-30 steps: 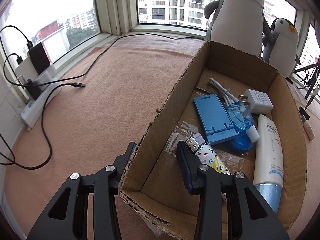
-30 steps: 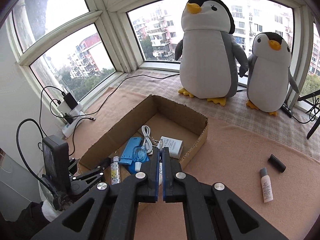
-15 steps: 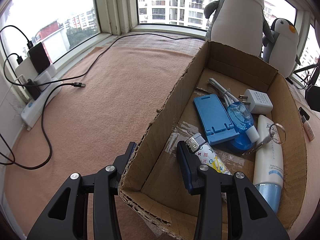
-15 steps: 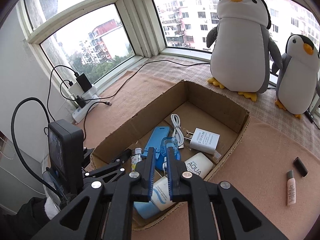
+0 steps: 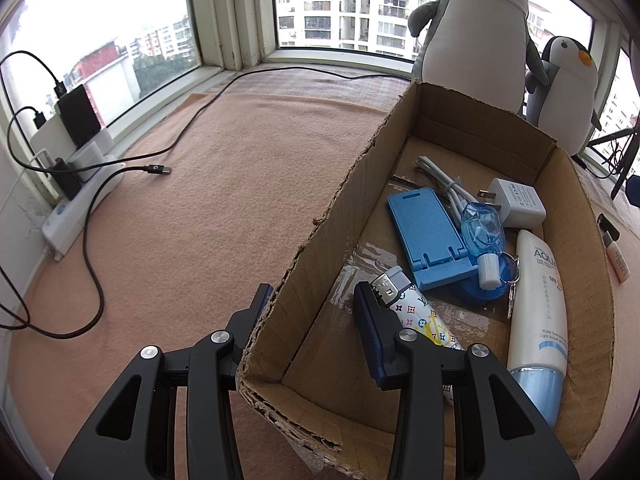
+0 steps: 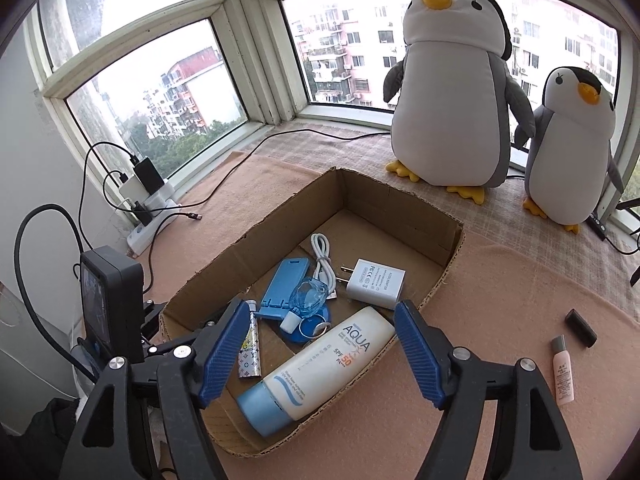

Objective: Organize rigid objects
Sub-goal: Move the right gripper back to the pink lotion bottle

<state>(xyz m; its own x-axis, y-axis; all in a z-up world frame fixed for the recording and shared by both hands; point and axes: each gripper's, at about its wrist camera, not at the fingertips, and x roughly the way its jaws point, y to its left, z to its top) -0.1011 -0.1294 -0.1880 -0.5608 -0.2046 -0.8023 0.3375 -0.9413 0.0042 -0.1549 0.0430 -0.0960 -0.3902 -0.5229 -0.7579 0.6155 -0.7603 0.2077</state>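
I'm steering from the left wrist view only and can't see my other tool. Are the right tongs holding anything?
Observer: No. The right tongs are wide open and empty, hovering over the near end of the cardboard box, above the sunscreen tube.
Operator: My view clips whatever lies right of the box. What's there?
Observer: Two items on the blanket: a small pink tube and, just beyond it, a short black piece.

Both the left gripper (image 5: 314, 298) and the right gripper (image 6: 320, 344) are glossy black plastic frames with triangular cut-outs and round silver screws. Their fingers (image 6: 418, 354) carry ribbed blue pads.
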